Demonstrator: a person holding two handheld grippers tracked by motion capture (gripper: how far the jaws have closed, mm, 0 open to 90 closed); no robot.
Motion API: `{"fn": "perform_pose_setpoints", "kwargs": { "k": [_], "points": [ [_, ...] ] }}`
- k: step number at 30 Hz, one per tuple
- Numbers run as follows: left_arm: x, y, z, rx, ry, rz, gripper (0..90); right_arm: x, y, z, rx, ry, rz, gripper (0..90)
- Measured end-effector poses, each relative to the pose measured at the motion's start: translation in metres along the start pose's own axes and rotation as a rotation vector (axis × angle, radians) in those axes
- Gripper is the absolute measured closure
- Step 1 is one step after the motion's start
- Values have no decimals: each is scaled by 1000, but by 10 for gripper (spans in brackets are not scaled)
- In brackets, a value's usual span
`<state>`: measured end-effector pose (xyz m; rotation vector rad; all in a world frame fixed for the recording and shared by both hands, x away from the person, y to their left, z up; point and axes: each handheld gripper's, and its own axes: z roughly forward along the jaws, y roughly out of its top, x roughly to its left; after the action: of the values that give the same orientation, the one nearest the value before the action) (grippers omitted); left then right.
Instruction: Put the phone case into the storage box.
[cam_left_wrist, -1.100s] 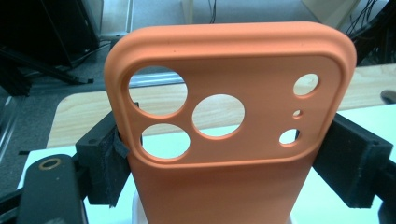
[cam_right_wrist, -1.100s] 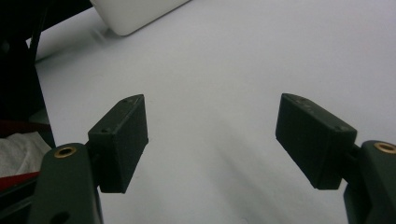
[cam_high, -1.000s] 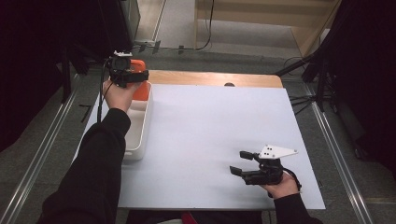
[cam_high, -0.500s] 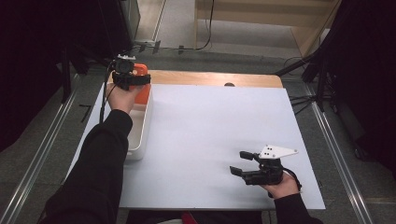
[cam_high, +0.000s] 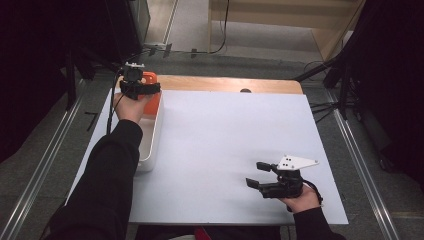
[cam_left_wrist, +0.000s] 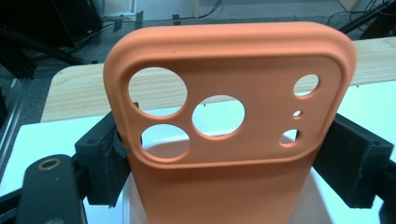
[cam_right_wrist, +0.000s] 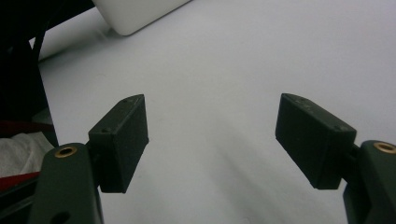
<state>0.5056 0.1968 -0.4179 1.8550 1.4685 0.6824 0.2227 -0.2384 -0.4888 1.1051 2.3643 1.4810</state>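
Left claw (cam_high: 136, 86): it is up in the air at the far left part of the desk (cam_high: 225, 150), and it is squeezing an orange phone case (cam_left_wrist: 229, 116) by its two long sides.
Phone case: it stands up straight between the two black pads of the left claw. The end with the round camera holes is on top. It touches nothing but the pads.
White bin (cam_high: 150, 135): it sits right under the left claw and the phone case, along the left edge of the desk. I cannot see if more things are inside.
Right claw (cam_high: 263, 176): it is wide open and holds nothing. It waits low over the bare desk near the front edge, well apart from the left claw.
Done so far: I think the picking-up part is done, because the phone case is off the bin and held tight.
Left to do: I think the phone case has to go somewhere next, maybe down on the white desk or over to the open right claw. It is not set down yet.
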Motion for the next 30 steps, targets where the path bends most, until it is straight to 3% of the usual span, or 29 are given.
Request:
{"fn": "perform_pose_setpoints", "kwargs": {
  "k": [10, 21, 30],
  "points": [
    [2, -5, 0, 25, -19, -11, 149, 0, 0, 0, 0, -1, 0, 241],
    [-2, -1, -3, 13, 0, 28, 99, 0, 0, 1, 0, 1, -3, 241],
    [1, 4, -10, 17, -41, 26, 99, 0, 0, 1, 3, 3, -2, 241]
  ]
}}
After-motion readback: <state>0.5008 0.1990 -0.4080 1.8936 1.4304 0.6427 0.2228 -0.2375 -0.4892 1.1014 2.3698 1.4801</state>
